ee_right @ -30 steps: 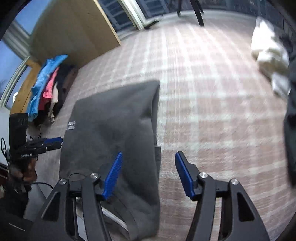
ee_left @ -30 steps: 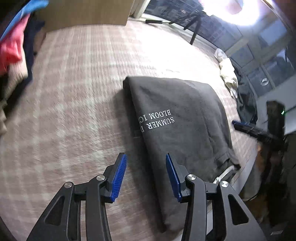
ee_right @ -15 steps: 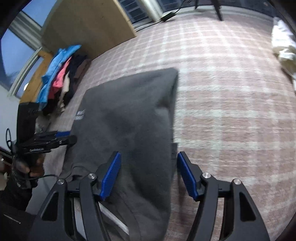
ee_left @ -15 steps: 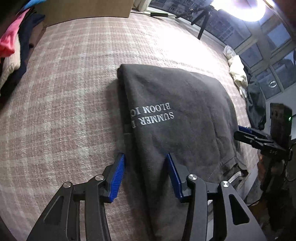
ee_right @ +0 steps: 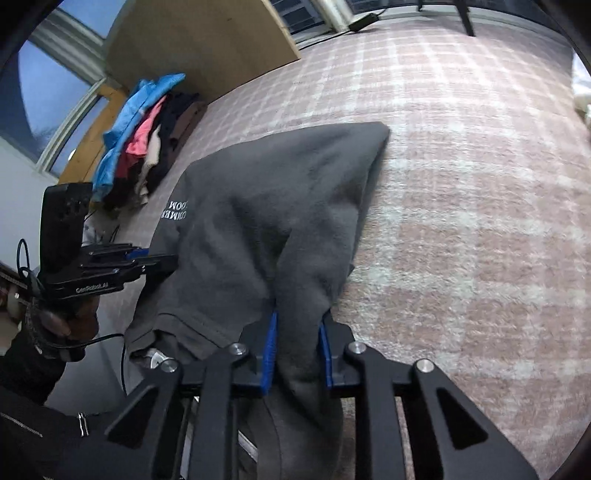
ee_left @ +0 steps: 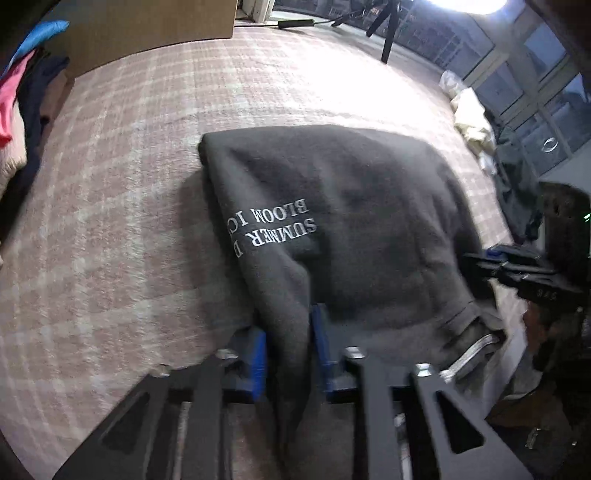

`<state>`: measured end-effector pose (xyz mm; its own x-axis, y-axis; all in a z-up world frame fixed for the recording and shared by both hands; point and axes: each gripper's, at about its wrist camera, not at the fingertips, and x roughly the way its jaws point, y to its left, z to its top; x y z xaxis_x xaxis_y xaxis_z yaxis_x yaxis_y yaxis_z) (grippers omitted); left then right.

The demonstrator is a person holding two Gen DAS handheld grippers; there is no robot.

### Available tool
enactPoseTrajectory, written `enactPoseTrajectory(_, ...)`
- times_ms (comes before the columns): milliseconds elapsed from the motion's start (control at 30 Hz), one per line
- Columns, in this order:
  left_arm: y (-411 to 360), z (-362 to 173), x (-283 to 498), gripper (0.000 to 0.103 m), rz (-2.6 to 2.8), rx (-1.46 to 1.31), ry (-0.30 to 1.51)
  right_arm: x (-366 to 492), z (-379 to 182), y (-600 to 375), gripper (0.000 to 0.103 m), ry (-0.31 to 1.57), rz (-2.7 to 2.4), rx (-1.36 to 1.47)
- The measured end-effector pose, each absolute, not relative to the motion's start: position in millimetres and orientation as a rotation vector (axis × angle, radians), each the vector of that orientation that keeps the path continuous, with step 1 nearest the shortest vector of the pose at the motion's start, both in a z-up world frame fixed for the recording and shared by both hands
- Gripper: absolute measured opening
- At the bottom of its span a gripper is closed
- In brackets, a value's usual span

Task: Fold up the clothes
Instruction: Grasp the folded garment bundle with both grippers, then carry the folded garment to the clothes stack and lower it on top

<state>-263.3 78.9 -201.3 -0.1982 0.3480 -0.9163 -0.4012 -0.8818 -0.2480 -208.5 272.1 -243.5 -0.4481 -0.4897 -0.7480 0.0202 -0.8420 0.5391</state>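
A dark grey sweatshirt [ee_left: 351, 206] with white lettering lies folded on the pink plaid bed cover [ee_left: 110, 221]. My left gripper [ee_left: 288, 354] is shut on the near left edge of the sweatshirt, fabric pinched between its blue pads. In the right wrist view my right gripper [ee_right: 297, 347] is shut on the near right edge of the same sweatshirt [ee_right: 266, 206], which rises in a ridge from the pads. Each gripper shows in the other's view: the right gripper [ee_left: 517, 273] at the right, the left gripper [ee_right: 107, 273] at the left, held by a hand.
A pile of clothes [ee_right: 140, 140], blue, pink and dark, lies at the far left against a wooden board [ee_right: 199, 48]. Pale and dark garments [ee_left: 476, 125] sit at the bed's right edge near windows. A tripod [ee_left: 388, 22] stands beyond the bed.
Both grippers moved down onto the sweatshirt's near edge and went from open to shut on it. The gripped fabric now lifts slightly at both corners.
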Motion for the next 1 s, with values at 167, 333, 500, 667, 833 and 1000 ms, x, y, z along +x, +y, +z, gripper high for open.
enactPoseTrajectory(167, 68, -199, -261, 0.013, 2.146, -1.586, -0.055, -210, -248, 279, 0.014, -0.778, -2.273, 1.393)
enactPoseTrajectory(333, 60, -176, -257, 0.012, 2.168, -1.519, -0.14, -206, -228, 281, 0.013, -0.852, -2.261, 1.274)
enactPoseTrajectory(500, 60, -140, -248, 0.012, 2.243, -1.403, -0.079, -202, -196, 270, 0.013, -0.796, -2.277, 1.19)
enactPoseTrajectory(667, 45, -100, -252, 0.012, 2.301, -1.288, -0.088, -205, -153, 253, 0.013, -0.751, -2.311, 1.09)
enactPoseTrajectory(833, 25, -67, -262, 0.013, 2.382, -1.194, -0.078, -228, -95, 215, 0.013, -0.652, -2.342, 0.97)
enactPoseTrajectory(1000, -46, -27, -275, 0.013, 2.481, -1.105, -0.014, -278, -41, 145, 0.013, -0.551, -2.348, 0.882)
